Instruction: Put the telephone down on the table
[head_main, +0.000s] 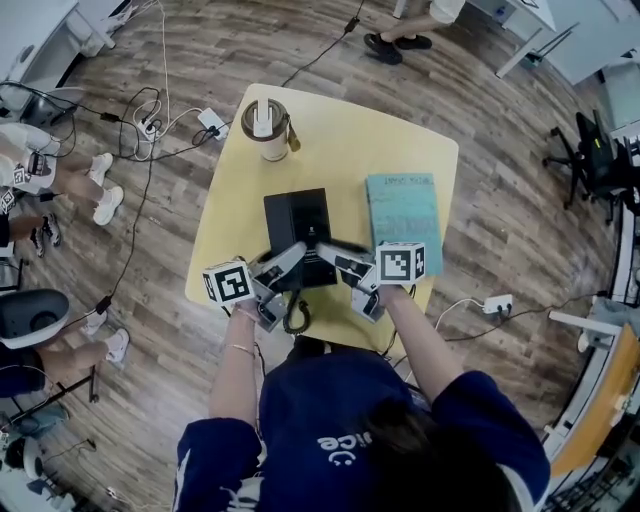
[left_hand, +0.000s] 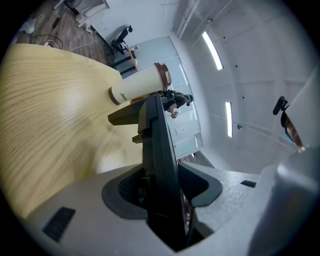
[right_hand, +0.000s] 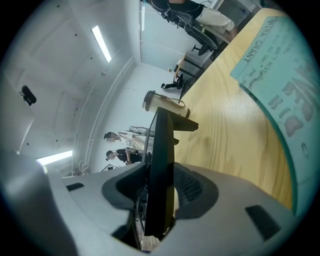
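Note:
A black telephone (head_main: 297, 228) is over the middle of the yellow table (head_main: 340, 140), and its coiled cord (head_main: 295, 316) hangs at the near edge. My left gripper (head_main: 288, 264) is shut on its near left edge and my right gripper (head_main: 336, 260) on its near right edge. In the left gripper view the telephone (left_hand: 161, 150) stands edge-on, pinched between the grey pads of the left gripper (left_hand: 162, 189). The right gripper view shows the same edge-on telephone (right_hand: 161, 160) clamped in the right gripper (right_hand: 157, 189). I cannot tell whether its base touches the table.
A white cup (head_main: 265, 128) with a brown lid stands at the table's far left. A teal book (head_main: 404, 218) lies just right of the telephone. Cables and power strips (head_main: 212, 122) trail over the wooden floor. People's feet (head_main: 100, 190) are at the left, an office chair (head_main: 590, 150) at the right.

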